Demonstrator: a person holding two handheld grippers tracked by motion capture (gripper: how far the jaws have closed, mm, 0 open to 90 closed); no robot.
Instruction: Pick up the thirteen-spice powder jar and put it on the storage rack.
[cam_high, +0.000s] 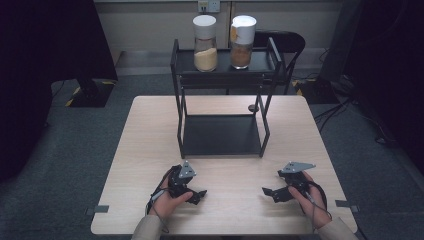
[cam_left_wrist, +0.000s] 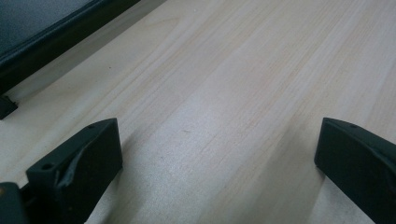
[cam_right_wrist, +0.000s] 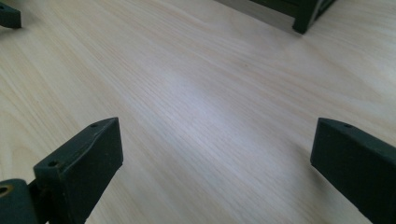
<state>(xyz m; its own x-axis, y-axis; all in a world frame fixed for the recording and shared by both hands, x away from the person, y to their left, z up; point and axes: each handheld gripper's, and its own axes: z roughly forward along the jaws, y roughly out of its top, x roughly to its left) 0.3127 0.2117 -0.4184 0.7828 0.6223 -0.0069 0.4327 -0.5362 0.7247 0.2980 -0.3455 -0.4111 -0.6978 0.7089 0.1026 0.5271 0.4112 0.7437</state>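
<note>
A black two-tier metal rack (cam_high: 223, 135) stands in the middle of the light wooden table (cam_high: 145, 150). Two clear jars with white lids sit side by side on its top shelf: one with pale yellow powder (cam_high: 205, 44), one with brown powder (cam_high: 242, 42). The lower shelf is bare. My left gripper (cam_high: 199, 196) rests low over the table near the front edge, left of centre, open with nothing between its jaws (cam_left_wrist: 217, 154). My right gripper (cam_high: 267, 192) rests at the front right, also open and empty (cam_right_wrist: 217, 149). They point toward each other.
A small dark round object (cam_high: 253, 107) lies on the table behind the rack's right legs. A black chair (cam_high: 290, 42) stands beyond the table. The rack's base edge (cam_left_wrist: 51, 37) and a rack foot (cam_right_wrist: 306, 18) show in the gripper views. Bare tabletop lies between the grippers.
</note>
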